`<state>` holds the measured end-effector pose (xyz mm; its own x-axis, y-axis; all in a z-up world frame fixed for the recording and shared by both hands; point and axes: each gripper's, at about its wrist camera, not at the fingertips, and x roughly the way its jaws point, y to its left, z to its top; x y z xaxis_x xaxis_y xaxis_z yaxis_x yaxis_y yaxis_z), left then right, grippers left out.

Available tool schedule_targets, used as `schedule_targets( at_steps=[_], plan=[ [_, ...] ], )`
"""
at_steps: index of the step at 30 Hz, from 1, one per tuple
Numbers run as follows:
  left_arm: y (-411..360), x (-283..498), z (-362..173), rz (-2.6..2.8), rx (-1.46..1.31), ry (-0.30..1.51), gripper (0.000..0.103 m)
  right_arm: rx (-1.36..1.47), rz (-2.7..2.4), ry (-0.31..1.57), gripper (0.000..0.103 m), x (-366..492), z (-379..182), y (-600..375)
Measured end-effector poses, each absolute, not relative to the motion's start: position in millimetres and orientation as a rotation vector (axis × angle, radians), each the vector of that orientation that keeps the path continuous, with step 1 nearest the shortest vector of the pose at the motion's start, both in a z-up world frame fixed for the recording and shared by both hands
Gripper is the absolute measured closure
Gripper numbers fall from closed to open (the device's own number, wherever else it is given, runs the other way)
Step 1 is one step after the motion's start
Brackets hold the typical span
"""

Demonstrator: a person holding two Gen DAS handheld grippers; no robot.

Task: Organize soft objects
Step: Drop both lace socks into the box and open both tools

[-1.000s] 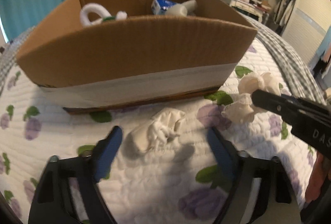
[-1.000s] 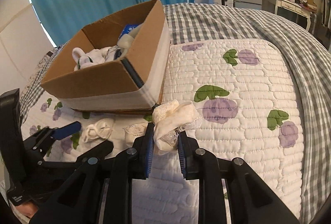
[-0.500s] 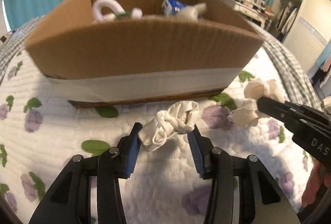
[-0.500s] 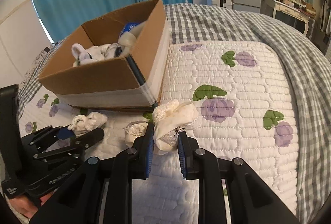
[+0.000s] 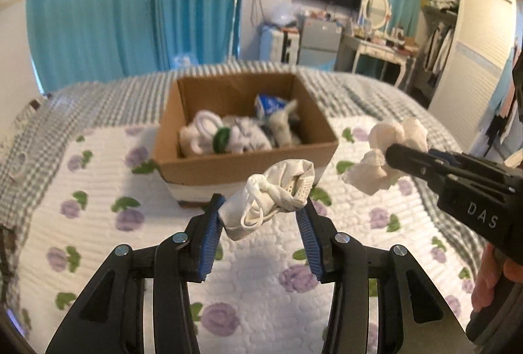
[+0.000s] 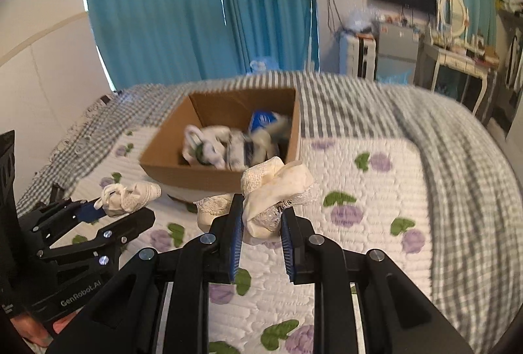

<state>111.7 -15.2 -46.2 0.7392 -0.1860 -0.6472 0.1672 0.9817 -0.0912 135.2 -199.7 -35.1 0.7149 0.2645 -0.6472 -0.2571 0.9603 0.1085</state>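
My left gripper [image 5: 261, 210] is shut on a white knotted sock bundle [image 5: 274, 190], held in the air in front of the cardboard box [image 5: 242, 167]. My right gripper [image 6: 260, 216] is shut on a cream lace-trimmed sock bundle [image 6: 278, 187], also lifted off the quilt. In the left wrist view the right gripper [image 5: 392, 154] with its cream bundle [image 5: 389, 151] hangs to the right of the box. In the right wrist view the left gripper [image 6: 94, 210] with the white bundle [image 6: 130, 193] is at the lower left. The box [image 6: 193, 174] holds several soft white, grey and blue items.
A white quilt [image 5: 261, 272] with purple flowers covers the bed, over a grey checked blanket [image 6: 457, 157]. Teal curtains, a wall television, a dressing table with a mirror and a wardrobe stand behind the bed. A hand [image 5: 490, 282] shows at the right edge.
The left gripper closed on the white bundle lying on the quilt and lifted it. Both grippers rose with their bundles, and the inside of the box came into view.
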Motion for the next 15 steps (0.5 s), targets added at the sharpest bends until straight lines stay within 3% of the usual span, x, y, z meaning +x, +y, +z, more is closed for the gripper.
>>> schedule_targets(
  at_steps=[15],
  plan=[
    [-17, 115, 29, -0.181, 0.0, 0.582, 0.059, -0.03, 0.319, 0.543, 0.082, 127, 64, -192]
  ],
)
